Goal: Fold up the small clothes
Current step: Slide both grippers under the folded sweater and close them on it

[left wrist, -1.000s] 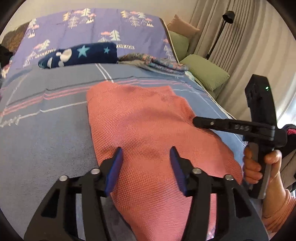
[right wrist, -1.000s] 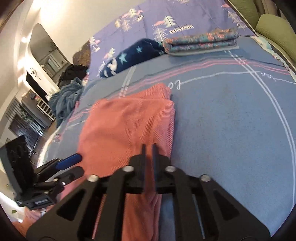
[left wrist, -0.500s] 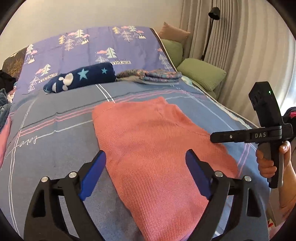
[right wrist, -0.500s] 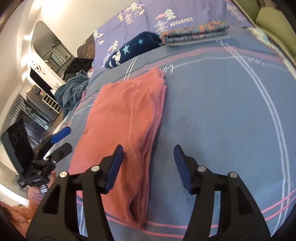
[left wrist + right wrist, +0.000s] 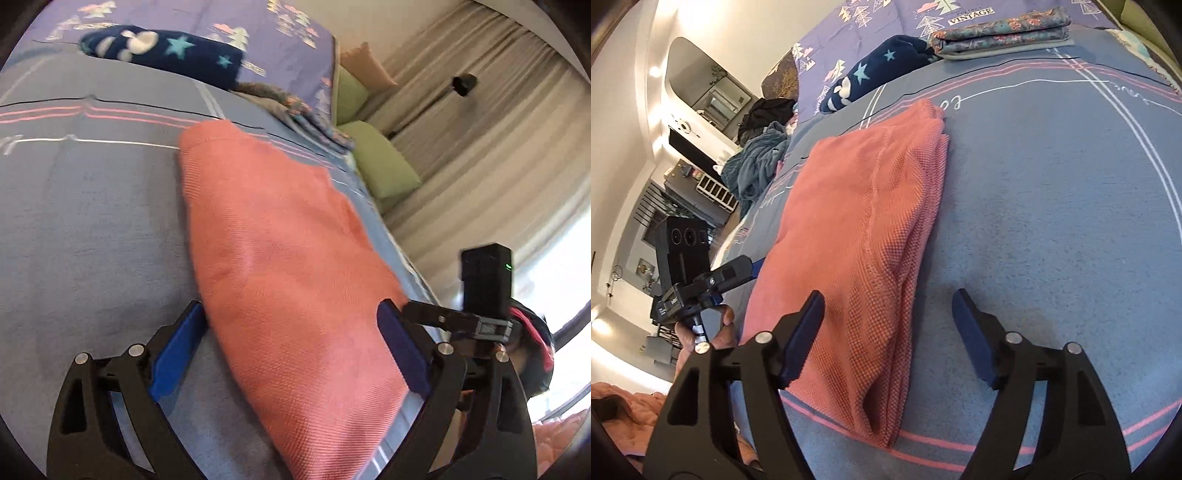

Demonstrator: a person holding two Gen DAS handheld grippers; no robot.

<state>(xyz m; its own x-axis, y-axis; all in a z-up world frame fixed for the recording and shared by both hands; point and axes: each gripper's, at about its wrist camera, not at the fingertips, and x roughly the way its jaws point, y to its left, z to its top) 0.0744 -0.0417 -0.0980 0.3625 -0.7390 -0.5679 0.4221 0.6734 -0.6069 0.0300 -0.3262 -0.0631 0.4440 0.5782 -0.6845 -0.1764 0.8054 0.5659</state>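
A salmon-pink knit garment lies folded lengthwise on the grey-blue bedspread; it also shows in the right wrist view. My left gripper is open and empty, its jaws straddling the garment's near end just above it. My right gripper is open and empty, over the garment's right near edge. The right gripper shows at the garment's right side in the left wrist view. The left gripper shows at the garment's left in the right wrist view.
A folded floral garment and a rolled navy star-print item lie at the bed's far end. A pile of unfolded clothes sits at the far left. Green pillows and curtains border the bed's right side.
Both grippers opened wide; the right one was shut a second ago. The left gripper tilted and dropped closer over the garment's near end. The garment stays flat.
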